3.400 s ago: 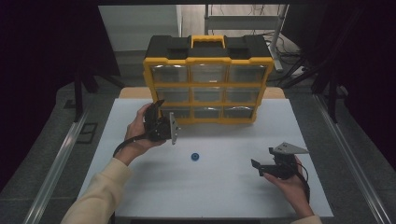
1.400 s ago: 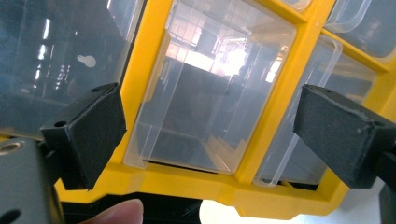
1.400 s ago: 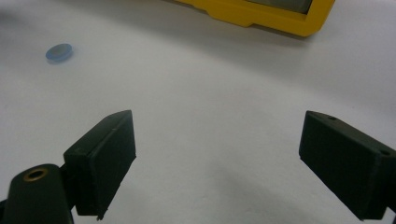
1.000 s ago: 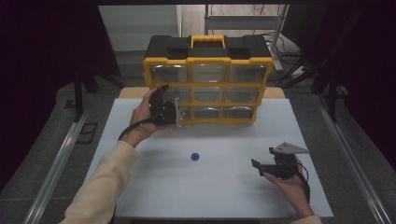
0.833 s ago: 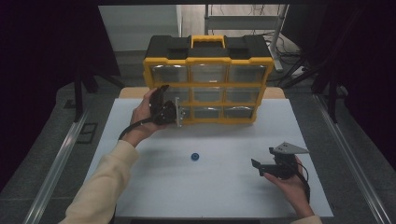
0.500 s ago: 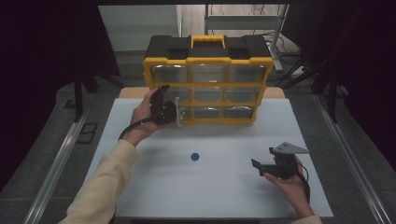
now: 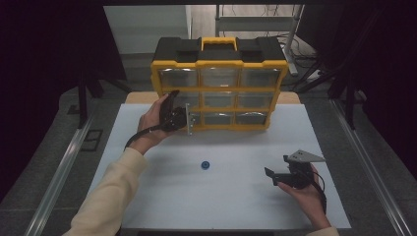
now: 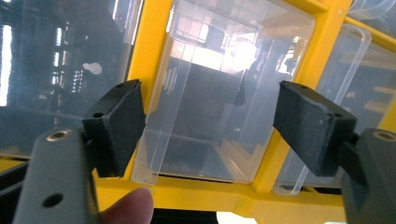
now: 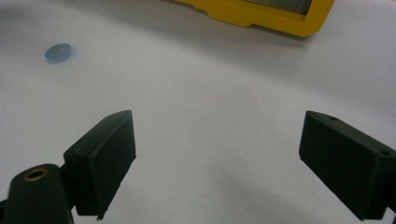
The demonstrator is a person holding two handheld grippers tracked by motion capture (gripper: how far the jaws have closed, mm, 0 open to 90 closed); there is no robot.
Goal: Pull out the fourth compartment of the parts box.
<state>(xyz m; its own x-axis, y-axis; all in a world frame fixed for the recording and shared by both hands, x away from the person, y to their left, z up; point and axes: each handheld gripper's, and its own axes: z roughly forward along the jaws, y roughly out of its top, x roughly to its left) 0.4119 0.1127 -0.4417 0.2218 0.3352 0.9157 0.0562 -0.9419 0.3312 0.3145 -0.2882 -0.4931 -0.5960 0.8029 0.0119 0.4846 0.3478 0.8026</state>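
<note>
A yellow and black organiser (image 7: 219, 64) with clear drawers stands at the back of the white table (image 7: 147, 206). My left gripper (image 7: 189, 119) is held against its left column, low down. In the left gripper view the jaws (image 8: 210, 126) flank a clear drawer (image 8: 205, 93); they have just been closing, and the pads stand at its edges without visibly pressing. A small blue disc (image 7: 205, 165) lies mid-table, also seen far left in the right gripper view (image 9: 58, 50). My right gripper (image 7: 269, 173) rests low at the front right, open and empty (image 9: 219, 158).
The organiser's yellow base (image 9: 261, 16) shows at the far edge of the right gripper view. Metal rails (image 7: 59, 172) run along both sides of the table. A thumb tip (image 8: 126, 205) sits below the left jaws.
My left hand has moved from the table in front of the organiser up to its left drawers and has stayed there for the last second. The right hand and the blue disc have not moved.
</note>
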